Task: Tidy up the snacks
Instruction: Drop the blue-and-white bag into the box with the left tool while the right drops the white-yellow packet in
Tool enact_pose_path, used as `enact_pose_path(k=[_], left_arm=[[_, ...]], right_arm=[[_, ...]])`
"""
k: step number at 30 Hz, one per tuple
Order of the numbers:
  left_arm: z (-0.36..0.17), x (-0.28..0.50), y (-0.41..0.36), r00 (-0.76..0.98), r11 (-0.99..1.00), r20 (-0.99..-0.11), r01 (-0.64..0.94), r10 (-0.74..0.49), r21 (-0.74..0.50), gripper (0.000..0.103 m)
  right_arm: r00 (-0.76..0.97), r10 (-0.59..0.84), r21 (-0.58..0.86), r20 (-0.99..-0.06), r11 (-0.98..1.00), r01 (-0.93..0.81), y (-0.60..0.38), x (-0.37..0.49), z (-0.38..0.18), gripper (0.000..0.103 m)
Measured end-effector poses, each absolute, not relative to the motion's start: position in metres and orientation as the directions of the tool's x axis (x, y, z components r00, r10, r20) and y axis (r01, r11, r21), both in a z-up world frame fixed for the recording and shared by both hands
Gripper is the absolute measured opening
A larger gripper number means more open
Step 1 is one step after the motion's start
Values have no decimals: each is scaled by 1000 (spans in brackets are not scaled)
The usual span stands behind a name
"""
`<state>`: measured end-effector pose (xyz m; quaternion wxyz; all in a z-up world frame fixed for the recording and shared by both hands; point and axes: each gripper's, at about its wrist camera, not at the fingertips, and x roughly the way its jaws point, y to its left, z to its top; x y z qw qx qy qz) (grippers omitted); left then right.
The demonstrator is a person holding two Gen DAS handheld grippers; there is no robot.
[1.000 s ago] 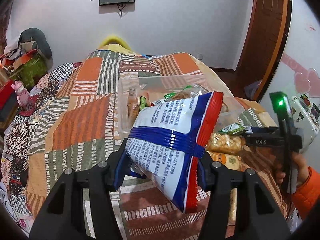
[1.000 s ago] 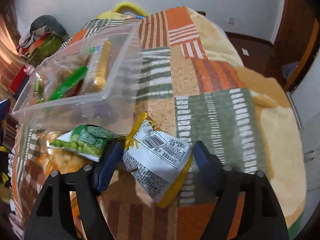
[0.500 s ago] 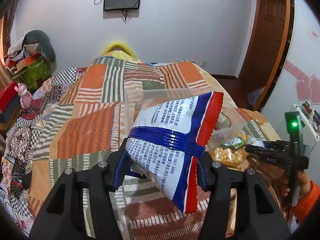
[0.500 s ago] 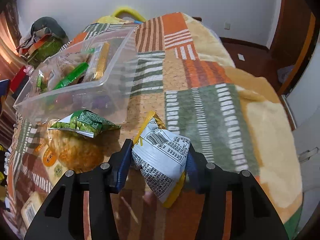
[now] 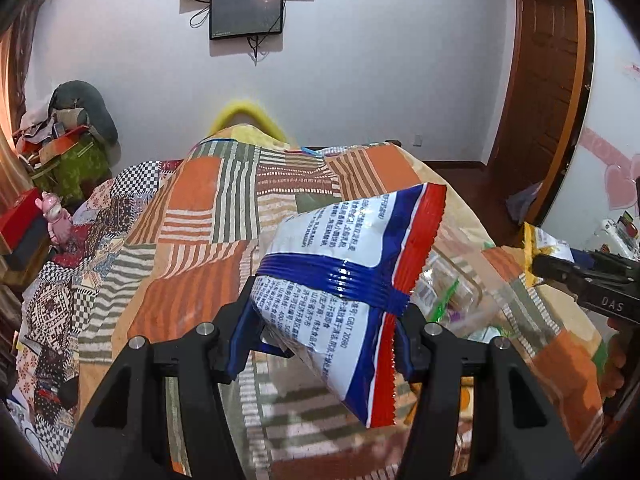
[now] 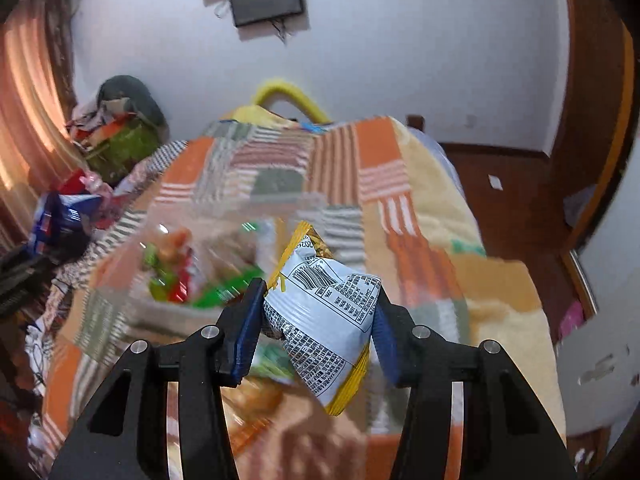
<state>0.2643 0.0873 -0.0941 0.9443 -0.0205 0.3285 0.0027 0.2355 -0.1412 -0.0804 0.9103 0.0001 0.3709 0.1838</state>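
Observation:
My left gripper (image 5: 326,332) is shut on a large white, blue and red snack bag (image 5: 344,280) and holds it above the patchwork bed. My right gripper (image 6: 316,328) is shut on a small white and yellow snack packet (image 6: 324,316), lifted off the bed. A clear plastic bin (image 6: 192,268) with several snacks stands left of the packet, blurred; in the left wrist view it (image 5: 452,296) shows partly behind the large bag. The right gripper (image 5: 588,284) with its packet shows at the right edge of the left wrist view.
The patchwork blanket (image 5: 192,248) covers the bed. More snack packets (image 6: 256,392) lie below the bin, blurred. Clutter and a green bag (image 5: 76,160) sit at the far left. A wooden door (image 5: 544,80) and a wall screen (image 5: 246,12) stand behind.
My right gripper closed on the white and yellow packet and lifted it off the bed. My left gripper rose and tilted up with the large bag still in it.

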Motion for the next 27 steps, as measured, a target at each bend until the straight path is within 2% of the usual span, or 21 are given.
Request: enact_pose_path(k=[8,17,21,23,25,27], left_arm=[[-106,306,85,750,994,-657,1,-72,-107,56],[-129,345,80,717,995,-693,1,-69,-98,57],[-138,351,78,708,997,-704,6,-56,-73,58],[-139,348,77,716,998,-697,8,-48,-60,62],[-138,346,74,715,998,-697,22,-54,-54,70],[-137,343,71,713,998,-699,31,-54,-46,72]], right_arm=[[630,395,152,-668,902,-404,-87,269,-77,47],[585,368,131,-723,904,-407,-55,301,-99,47],[557,391,176,-733,899,-400,-51,308,-105,47],[555,382,166,-739,901,-400,-48,310,-106,48],[548,374,153,-748,901,-407,-45,309,-108,50],[550,364,137,-751,902,-410,-45,306,-106,50]])
